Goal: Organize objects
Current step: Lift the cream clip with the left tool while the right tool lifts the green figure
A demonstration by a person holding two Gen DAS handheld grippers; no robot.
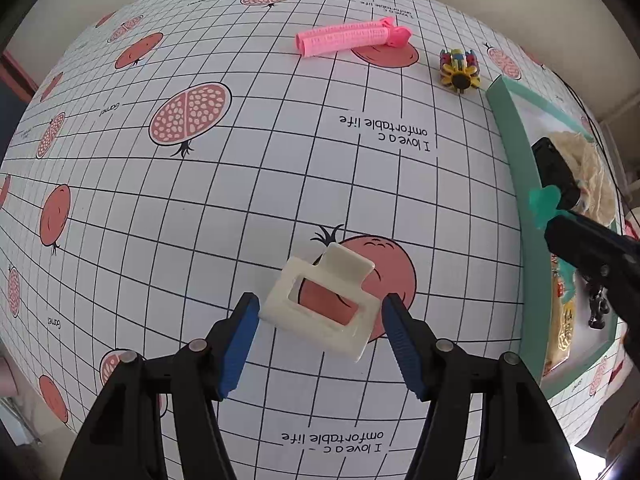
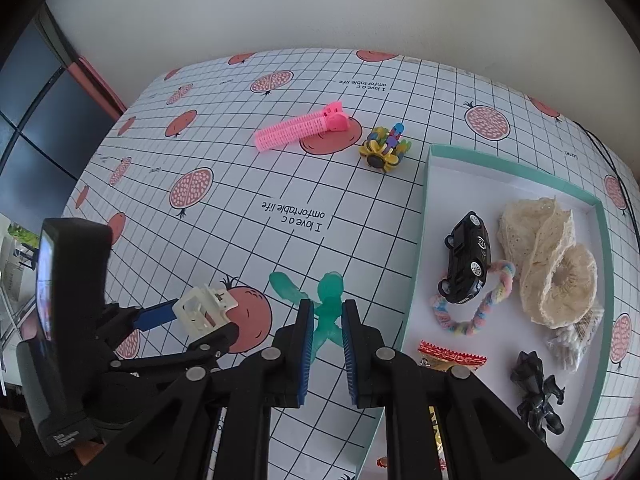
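Down on the gridded tablecloth (image 1: 240,184), the cream hair claw clip (image 1: 324,306) lies on a printed pomegranate, its long axis running slantwise between the spread blue pads of the left gripper (image 1: 320,320), hinge tab toward the far table edge; the pads flank it without pressing. Right of the clip, the right gripper (image 2: 327,332) pinches a translucent green figure (image 2: 326,304), limbs splayed away from the camera. Farther right of the clip sits the teal-rimmed tray (image 2: 428,216), holding a black toy car (image 2: 466,258), a pastel braided ring (image 2: 476,312), cream lace fabric (image 2: 548,264), a red-edged snack packet (image 2: 452,358) and a black figurine (image 2: 536,396). Beyond the clip lie a pink hair roller (image 1: 352,38), long axis roughly crosswise, and a colourful block toy (image 1: 460,70).
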